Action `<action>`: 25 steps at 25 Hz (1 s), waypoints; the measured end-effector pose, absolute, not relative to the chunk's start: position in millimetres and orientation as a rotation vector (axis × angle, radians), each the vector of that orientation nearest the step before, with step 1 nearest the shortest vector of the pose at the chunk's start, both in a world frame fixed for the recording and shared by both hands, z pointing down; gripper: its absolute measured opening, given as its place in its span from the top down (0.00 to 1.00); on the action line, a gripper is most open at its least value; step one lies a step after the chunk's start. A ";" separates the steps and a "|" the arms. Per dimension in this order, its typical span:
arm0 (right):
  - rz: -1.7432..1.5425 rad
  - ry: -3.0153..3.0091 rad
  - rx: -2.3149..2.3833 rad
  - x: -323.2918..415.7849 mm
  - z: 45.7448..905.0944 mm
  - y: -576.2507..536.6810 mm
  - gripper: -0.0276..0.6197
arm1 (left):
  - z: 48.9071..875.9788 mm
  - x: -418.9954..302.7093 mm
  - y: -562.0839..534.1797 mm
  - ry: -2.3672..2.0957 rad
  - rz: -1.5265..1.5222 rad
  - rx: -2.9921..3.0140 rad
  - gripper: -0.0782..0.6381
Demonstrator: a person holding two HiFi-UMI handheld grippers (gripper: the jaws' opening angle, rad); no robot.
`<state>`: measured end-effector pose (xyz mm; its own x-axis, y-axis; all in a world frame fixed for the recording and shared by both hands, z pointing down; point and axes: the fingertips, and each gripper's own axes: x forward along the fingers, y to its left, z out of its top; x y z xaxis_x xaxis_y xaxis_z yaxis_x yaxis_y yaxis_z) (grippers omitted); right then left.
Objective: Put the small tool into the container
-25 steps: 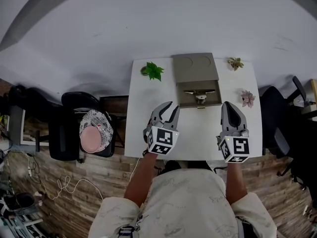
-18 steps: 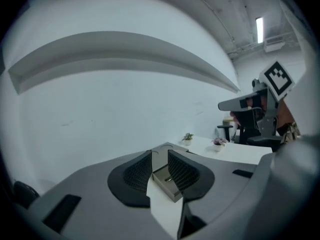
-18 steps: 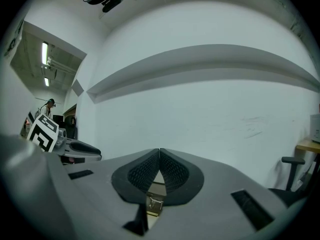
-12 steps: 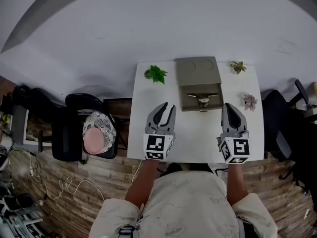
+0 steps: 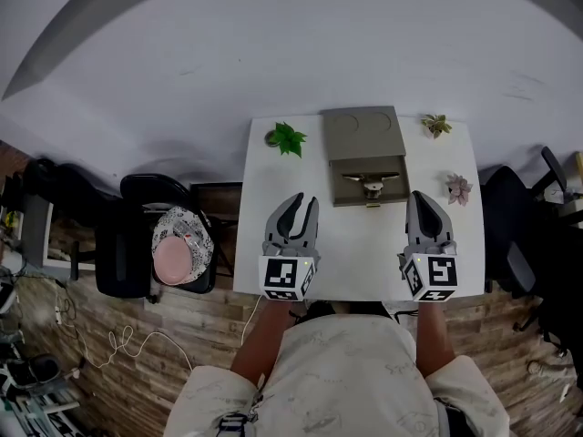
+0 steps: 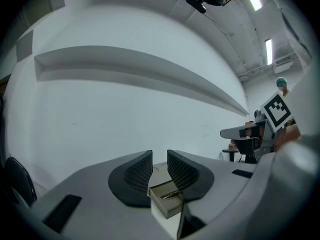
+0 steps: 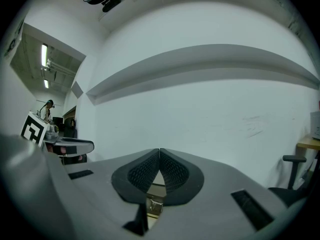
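The container (image 5: pixel 365 136) is a khaki box with its lid flipped open toward the wall, standing at the far middle of the white table (image 5: pixel 364 253). The small metal tool (image 5: pixel 372 183) lies inside its tray. My left gripper (image 5: pixel 303 203) hovers at the near left of the box, level and open. Its jaws have just been closing a little, with nothing between them. In the left gripper view the box (image 6: pixel 168 207) and tool (image 6: pixel 170 195) show beyond the left gripper (image 6: pixel 160 168). My right gripper (image 5: pixel 424 196) is shut and empty, near right of the box, its fingertips touching in the right gripper view (image 7: pixel 159 153).
A green plant (image 5: pixel 288 137) stands at the table's far left corner. A small succulent (image 5: pixel 436 124) sits at the far right, a pinkish one (image 5: pixel 457 187) at the right edge. A black chair with a pink item (image 5: pixel 176 247) is left of the table, an office chair (image 5: pixel 513 221) to the right.
My left gripper has drawn back from the box toward the table's near edge and rolled straight, its jaws slightly narrower. The right gripper has kept still.
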<state>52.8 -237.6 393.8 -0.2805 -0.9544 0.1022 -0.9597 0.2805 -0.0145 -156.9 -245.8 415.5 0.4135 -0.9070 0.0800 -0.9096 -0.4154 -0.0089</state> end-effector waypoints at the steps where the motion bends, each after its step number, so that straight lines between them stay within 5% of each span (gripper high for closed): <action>1: 0.114 -2.455 1.838 52.9 394.2 -237.6 0.93 | 414.9 -156.2 -245.5 -1.680 0.111 2.613 0.76; 25: 0.135 -2.468 1.830 56.5 399.8 -237.1 0.93 | 409.1 -148.3 -241.9 -1.718 0.171 2.663 0.88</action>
<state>56.5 -237.1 399.8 -0.2906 -0.9511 0.1050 -0.9568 0.2890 -0.0313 -148.3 -241.9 409.1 0.4081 -0.9100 0.0729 -0.9066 -0.4134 -0.0849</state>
